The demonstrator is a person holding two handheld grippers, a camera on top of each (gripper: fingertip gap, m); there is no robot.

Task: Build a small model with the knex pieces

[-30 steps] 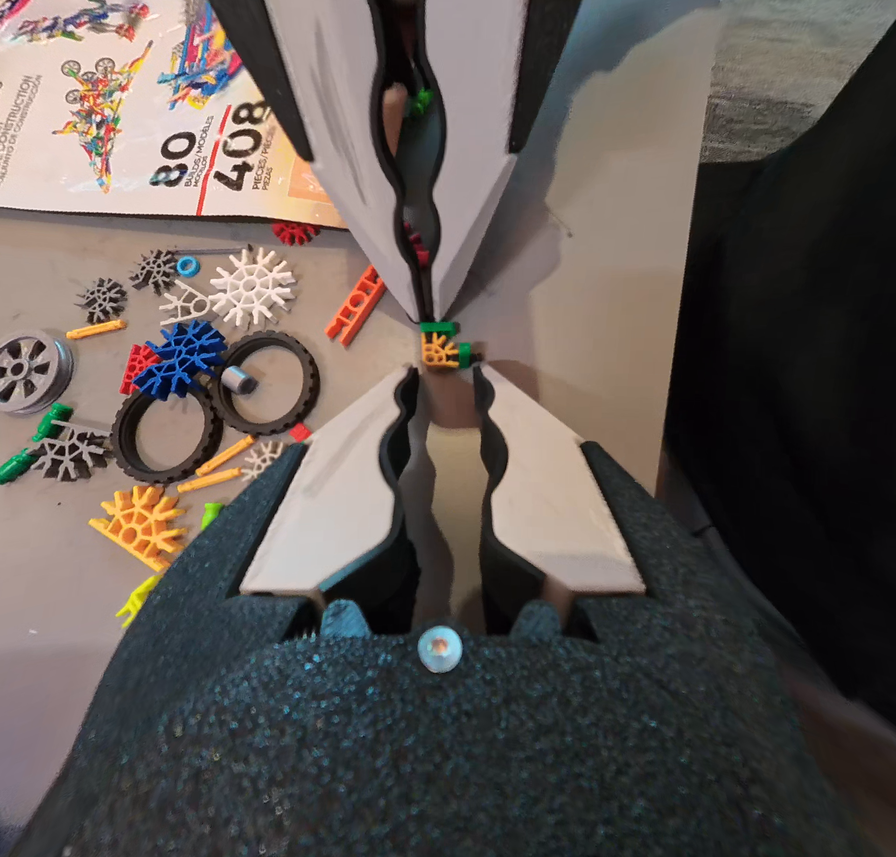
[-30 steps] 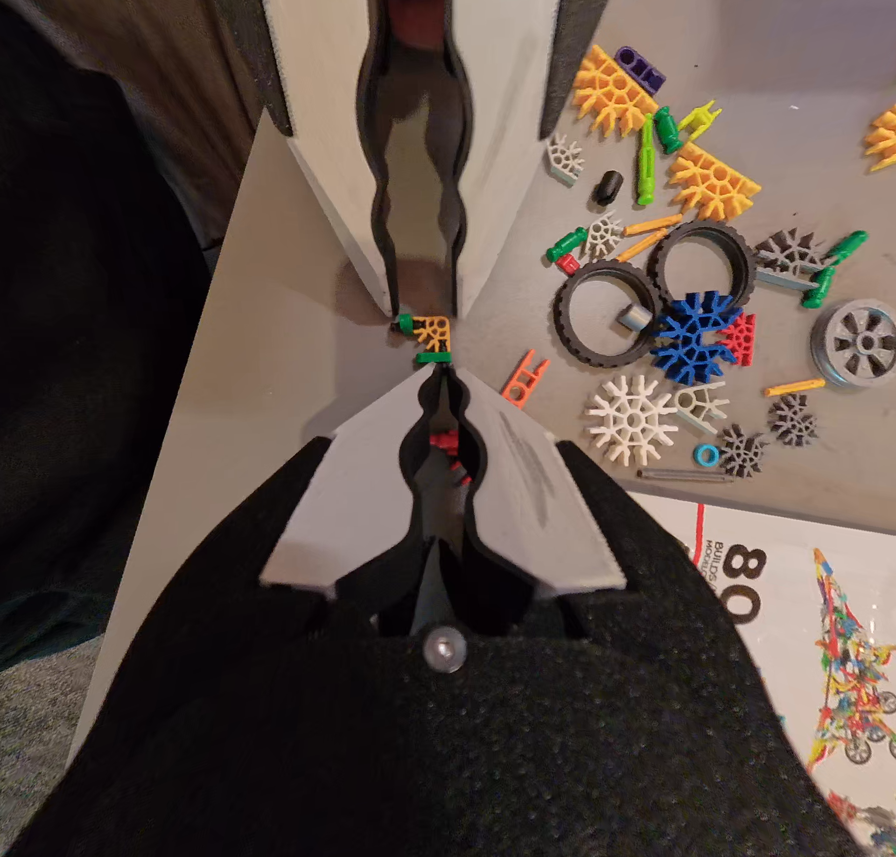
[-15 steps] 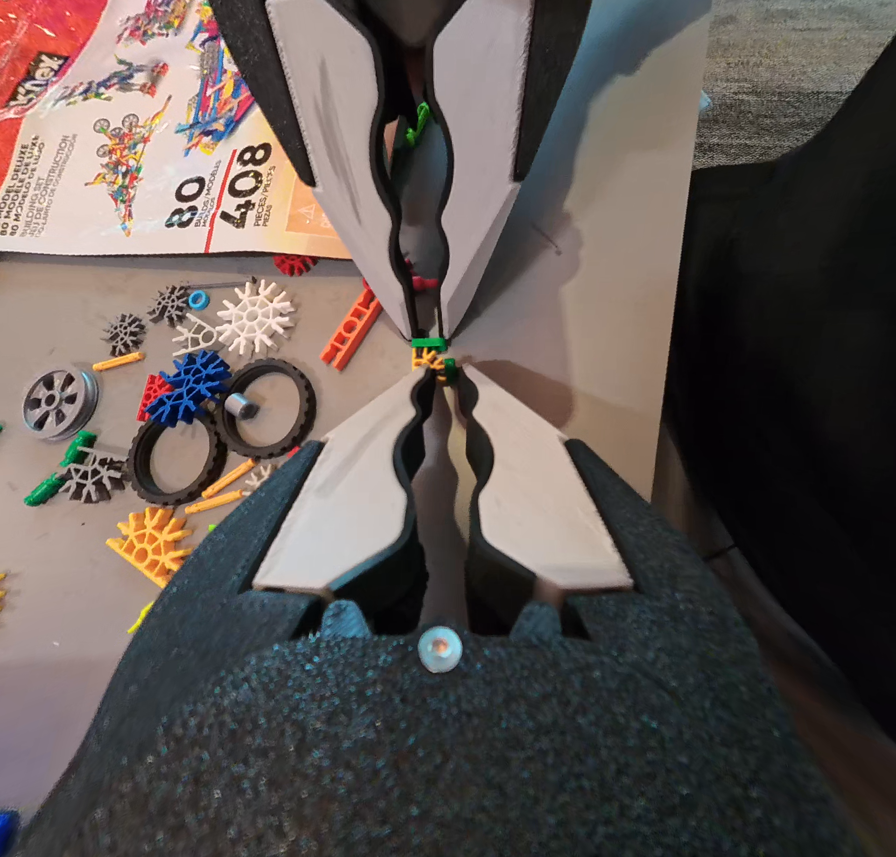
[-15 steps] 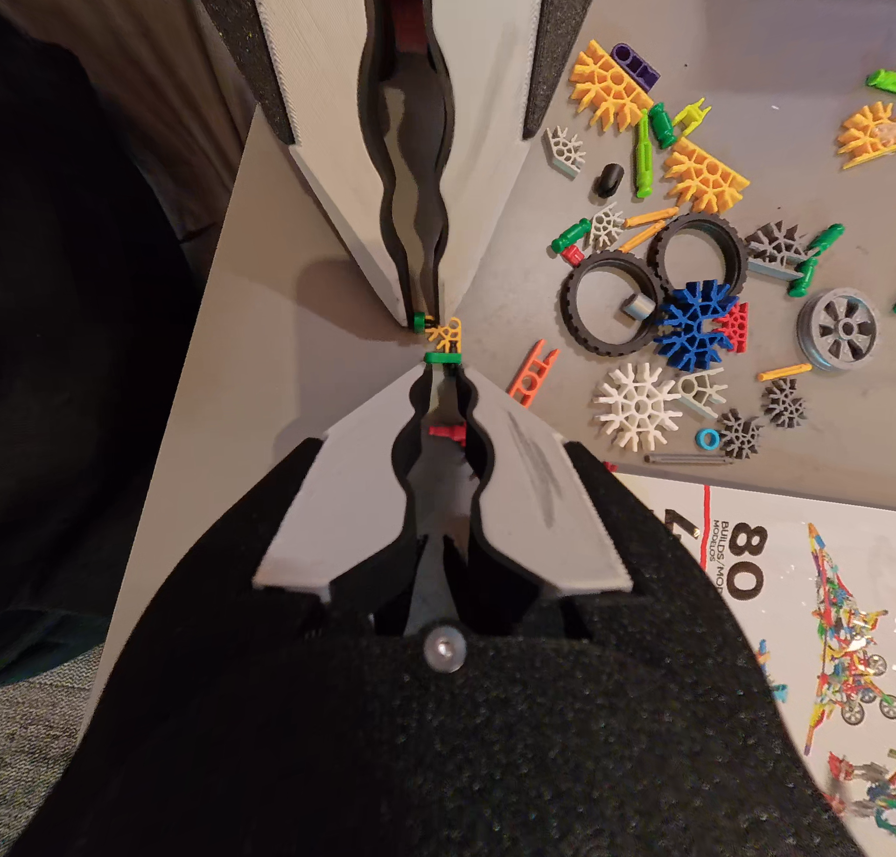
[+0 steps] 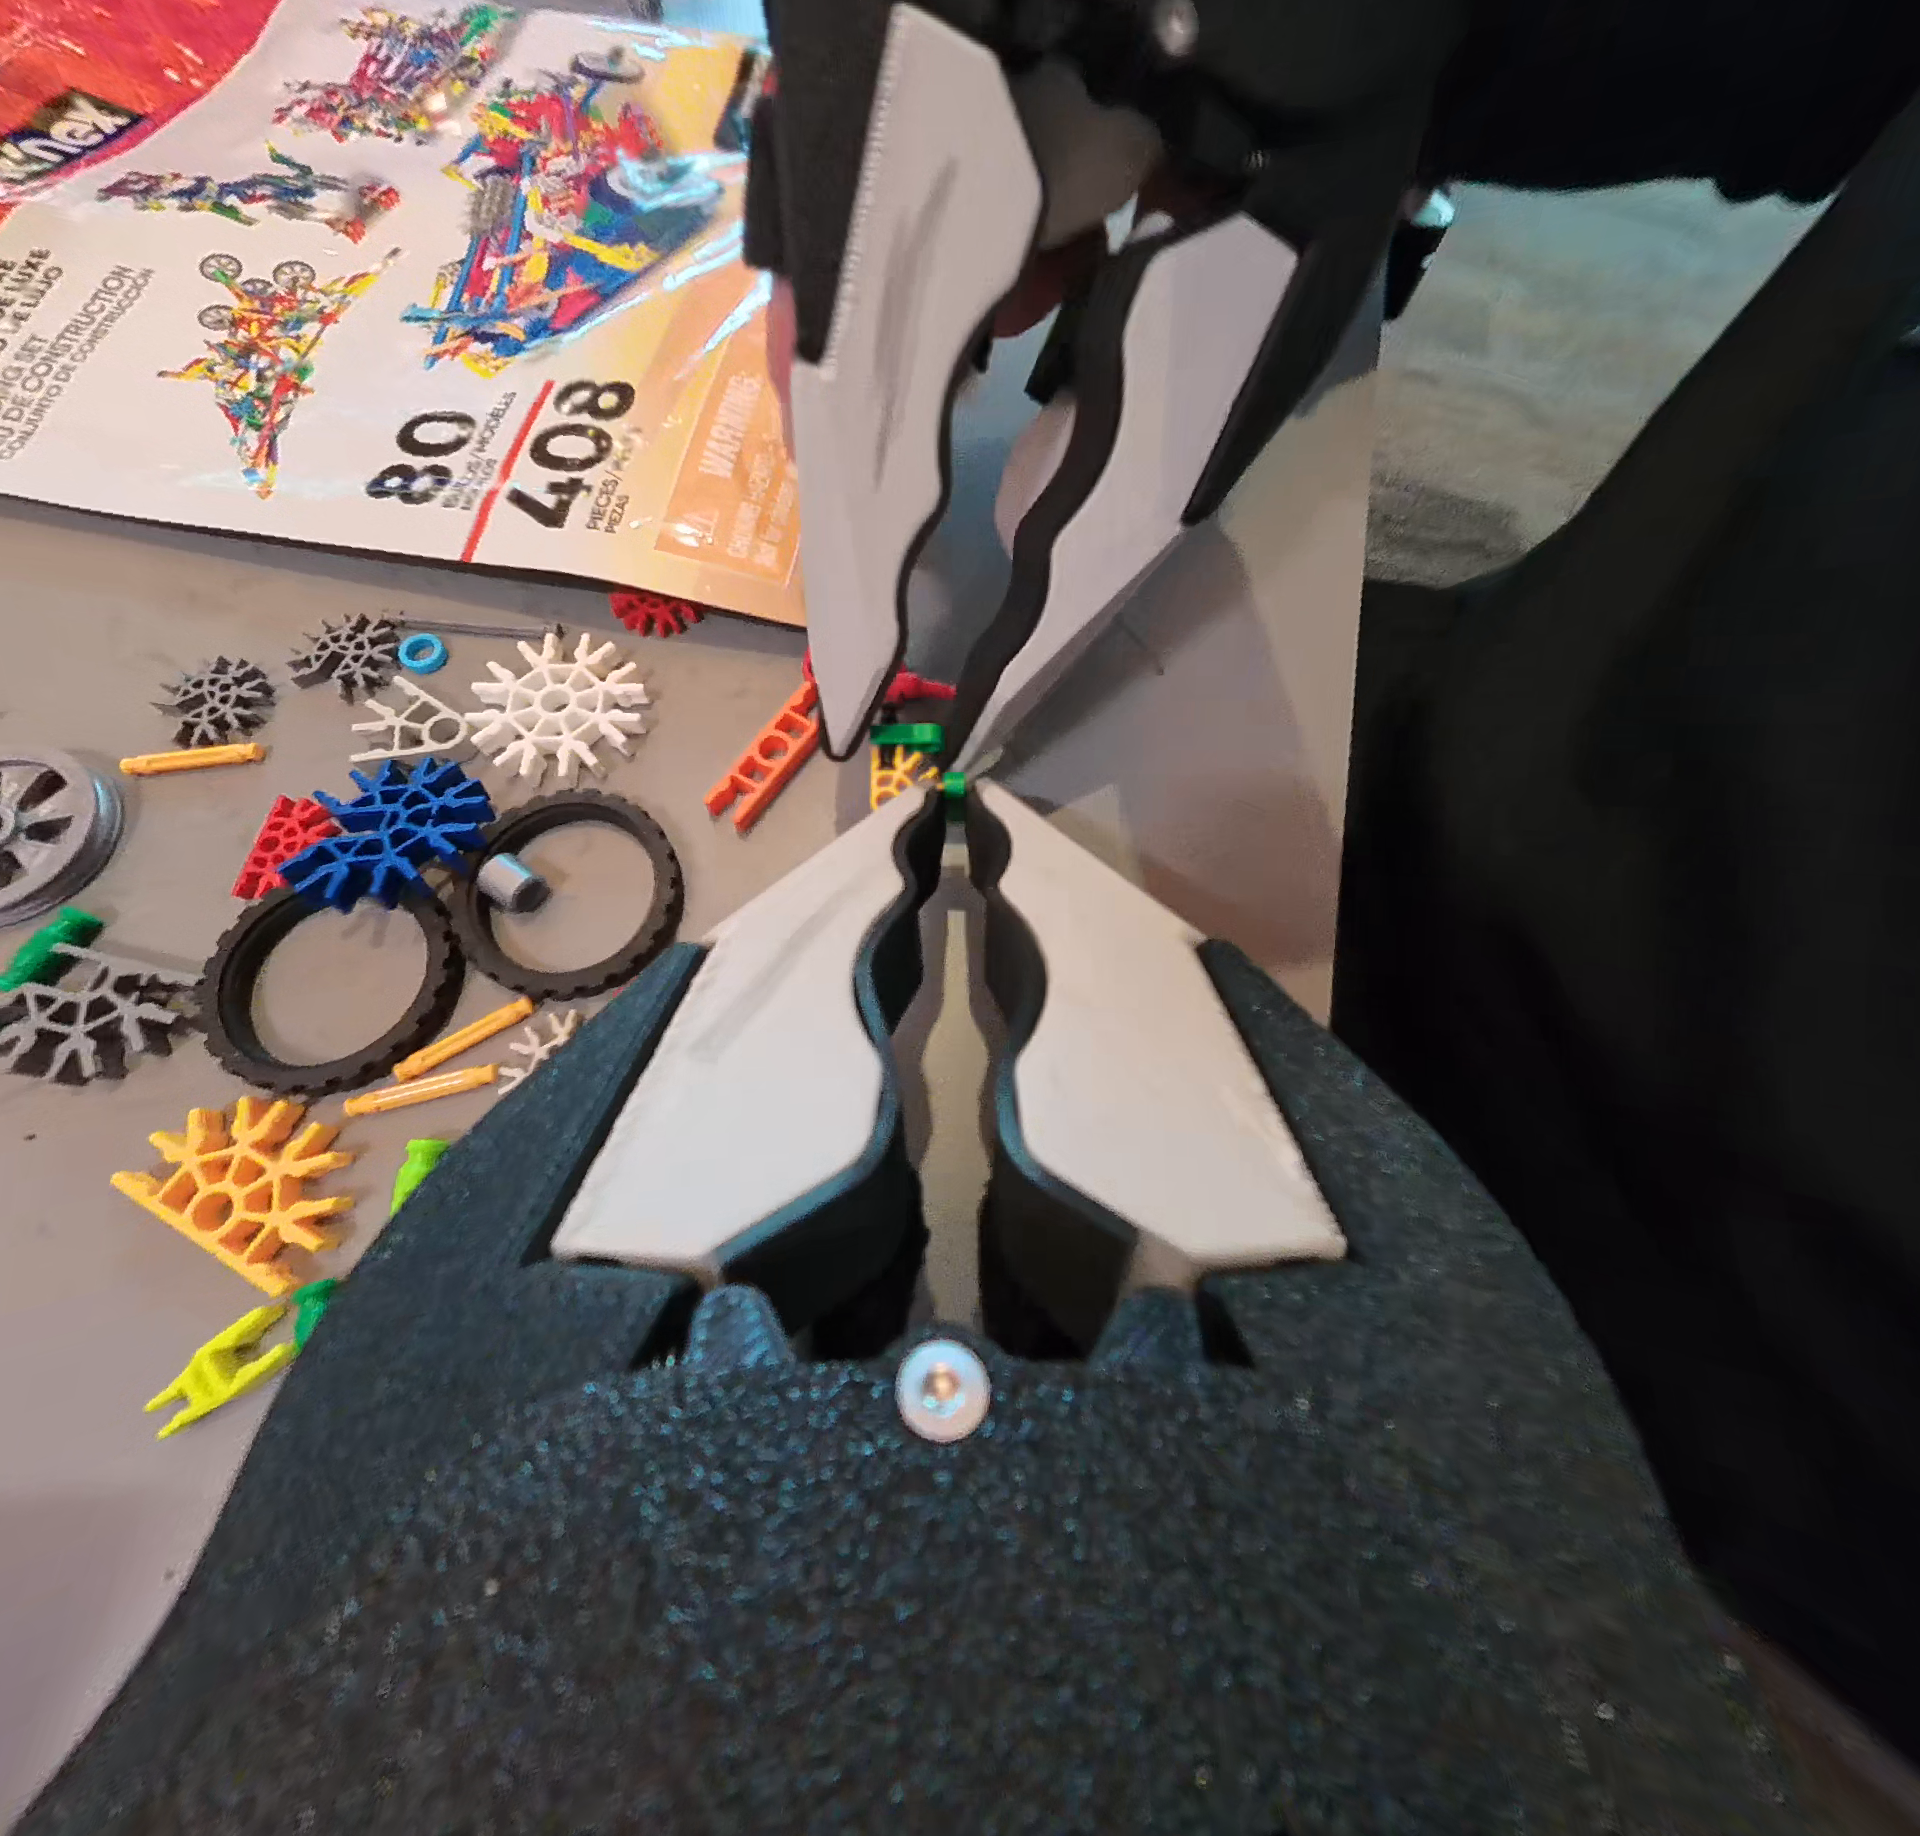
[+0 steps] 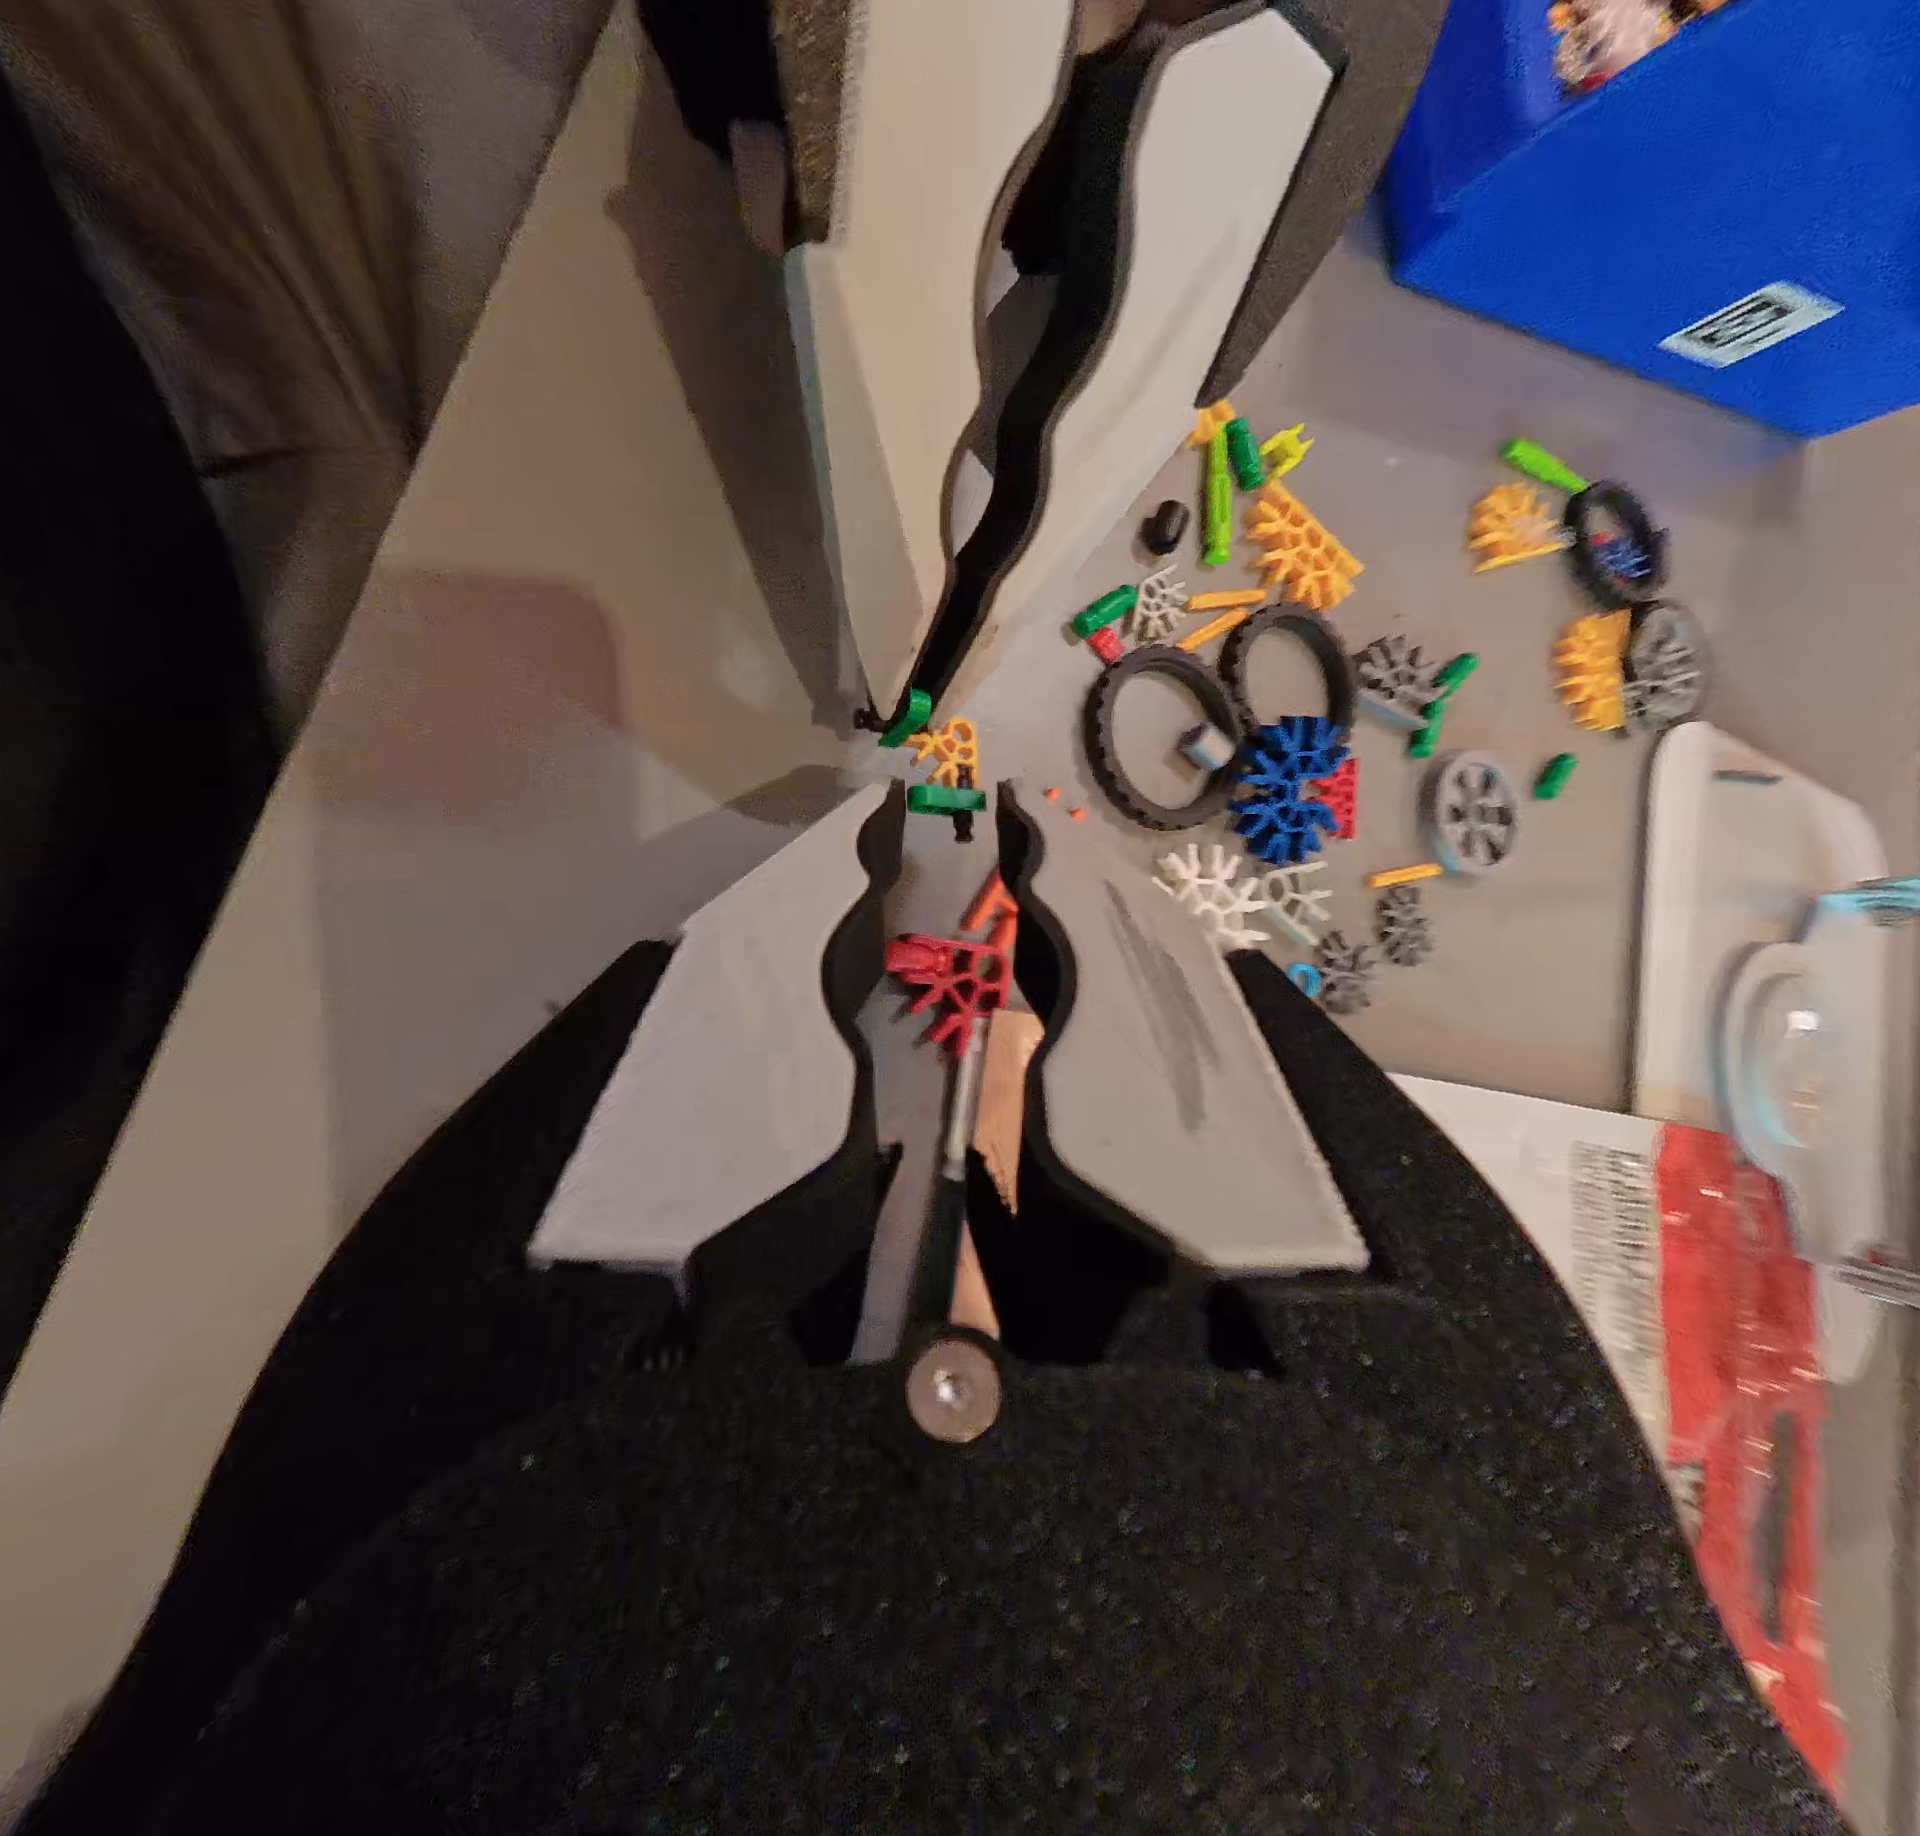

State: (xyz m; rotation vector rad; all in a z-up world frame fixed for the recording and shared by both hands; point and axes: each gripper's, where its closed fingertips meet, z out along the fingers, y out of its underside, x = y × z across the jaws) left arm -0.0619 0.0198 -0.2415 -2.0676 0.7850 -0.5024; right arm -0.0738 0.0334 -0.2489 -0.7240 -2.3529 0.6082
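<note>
A small yellow connector carries two short green rods at a right angle. My left gripper is shut on one green rod, just above the grey table. My right gripper is open, and the other green rod lies loose between its tips. The right gripper also shows in the left wrist view, coming in from the top. In the right wrist view the left gripper pinches its green rod beside the yellow connector. A red connector on a grey rod lies on the table below my right fingers.
Loose parts lie to the left: two black tyres, a blue connector, a white connector, an orange piece, yellow connectors and a grey wheel. A printed sheet lies behind them. A blue bin stands farther off. The table edge runs close by, with dark clothing beyond. My two grippers' fingertips are within a few centimetres of each other.
My right gripper has opened and let go of its green rod. My left gripper has closed on the other green rod. Both views have tilted and pulled back slightly.
</note>
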